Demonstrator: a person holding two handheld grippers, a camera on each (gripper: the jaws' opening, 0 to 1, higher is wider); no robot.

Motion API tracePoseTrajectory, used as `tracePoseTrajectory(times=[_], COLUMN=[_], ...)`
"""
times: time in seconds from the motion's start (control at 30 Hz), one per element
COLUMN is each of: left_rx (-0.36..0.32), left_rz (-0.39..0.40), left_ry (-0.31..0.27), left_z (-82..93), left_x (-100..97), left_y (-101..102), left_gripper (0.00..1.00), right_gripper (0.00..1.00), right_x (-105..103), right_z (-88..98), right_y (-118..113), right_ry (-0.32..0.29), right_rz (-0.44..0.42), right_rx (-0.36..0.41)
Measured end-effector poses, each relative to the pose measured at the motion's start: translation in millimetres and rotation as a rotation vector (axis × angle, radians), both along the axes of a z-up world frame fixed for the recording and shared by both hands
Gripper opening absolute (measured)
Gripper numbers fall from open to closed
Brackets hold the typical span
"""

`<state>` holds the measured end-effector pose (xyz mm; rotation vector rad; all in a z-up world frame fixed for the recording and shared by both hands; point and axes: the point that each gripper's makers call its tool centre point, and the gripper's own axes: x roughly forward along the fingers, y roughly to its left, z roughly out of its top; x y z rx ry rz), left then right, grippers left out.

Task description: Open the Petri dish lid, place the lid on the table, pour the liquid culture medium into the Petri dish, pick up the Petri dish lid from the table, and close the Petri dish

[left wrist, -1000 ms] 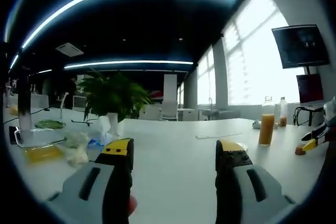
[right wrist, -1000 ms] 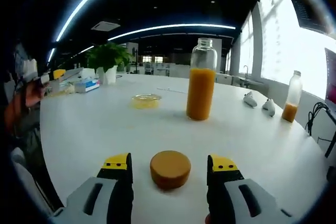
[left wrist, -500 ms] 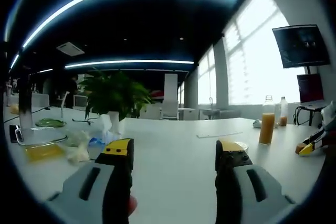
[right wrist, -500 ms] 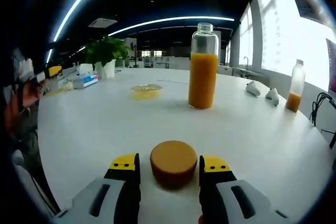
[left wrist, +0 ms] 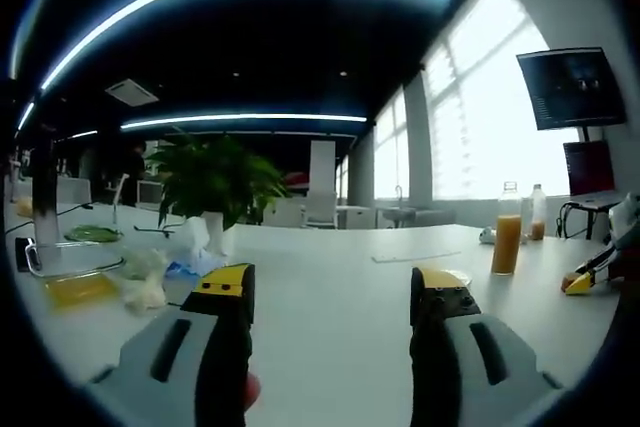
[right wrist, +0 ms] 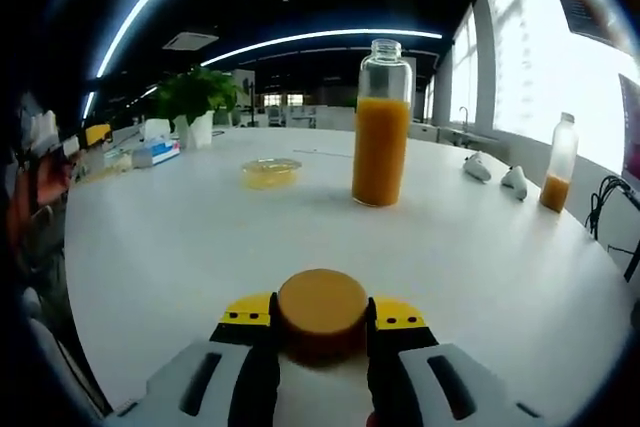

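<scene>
A round orange-brown bottle cap (right wrist: 322, 297) lies on the white table (right wrist: 480, 267), and my right gripper (right wrist: 320, 315) is shut on it, one jaw touching each side. Beyond it stands the uncapped glass bottle (right wrist: 381, 137) of orange liquid culture medium. Left of the bottle sits the Petri dish (right wrist: 270, 172), shallow, clear and yellowish. My left gripper (left wrist: 330, 282) hovers open over the table with nothing between its jaws. In the left gripper view the bottle (left wrist: 506, 239) stands at the right, the Petri dish (left wrist: 455, 275) peeks from behind the right jaw, and the right gripper (left wrist: 585, 282) is at the far right.
A second, smaller bottle (right wrist: 556, 182) with orange liquid stands at the table's far right, near two small white items (right wrist: 492, 172). A potted plant (left wrist: 215, 187), tissues (left wrist: 150, 277) and a tray with yellow content (left wrist: 75, 282) occupy the left side. A person's hand (right wrist: 40, 182) is at the left edge.
My right gripper moved in on the cap and its jaws narrowed from wide apart to touching both sides of it. The left gripper has stayed put, open.
</scene>
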<state>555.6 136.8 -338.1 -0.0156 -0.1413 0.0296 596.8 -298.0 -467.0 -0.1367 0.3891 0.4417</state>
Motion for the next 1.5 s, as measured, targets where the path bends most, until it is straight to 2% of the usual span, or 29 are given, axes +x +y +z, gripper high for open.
tracePoseTrajectory(times=[0.17,0.37,0.5,0.63,0.7,0.83,1.07,1.33,1.5], left_rx=[0.001,-0.002,-0.002,0.002,0.002,0.007,0.008,0.02,0.02], left_rz=[-0.001,0.0,-0.003,-0.004,-0.003,-0.006,-0.008,-0.016,-0.014], left_ry=[-0.003,-0.002,-0.001,-0.003,-0.003,-0.002,-0.005,-0.002,0.003], left_z=[2.6,3.1,4.2,6.2,6.8,7.8,9.8,11.6,9.6], left_x=[1.0,1.3,0.6,0.0,0.1,0.6,0.9,3.4,4.6], left_y=[-1,-2,-5,-5,-5,-7,-7,-12,-12], left_gripper=[0.54,0.54,0.54,0.54,0.53,0.53,0.53,0.53,0.53], right_gripper=[0.29,0.29,0.29,0.29,0.29,0.29,0.29,0.29,0.29], right_x=[4,9,18,30,34,46,73,96,111], right_z=[4.4,26.2,57.2,99.5,115.4,158.5,214.7,262.3,276.4], right_y=[-3,-7,-11,-16,-16,-17,-16,-5,0], right_ry=[-0.002,-0.034,-0.093,-0.166,-0.191,-0.268,-0.354,-0.428,-0.444], right_rz=[-0.028,-0.039,-0.043,-0.049,-0.044,-0.038,-0.019,0.007,0.015], right_rx=[0.039,0.068,0.078,0.092,0.09,0.07,0.059,0.045,0.037])
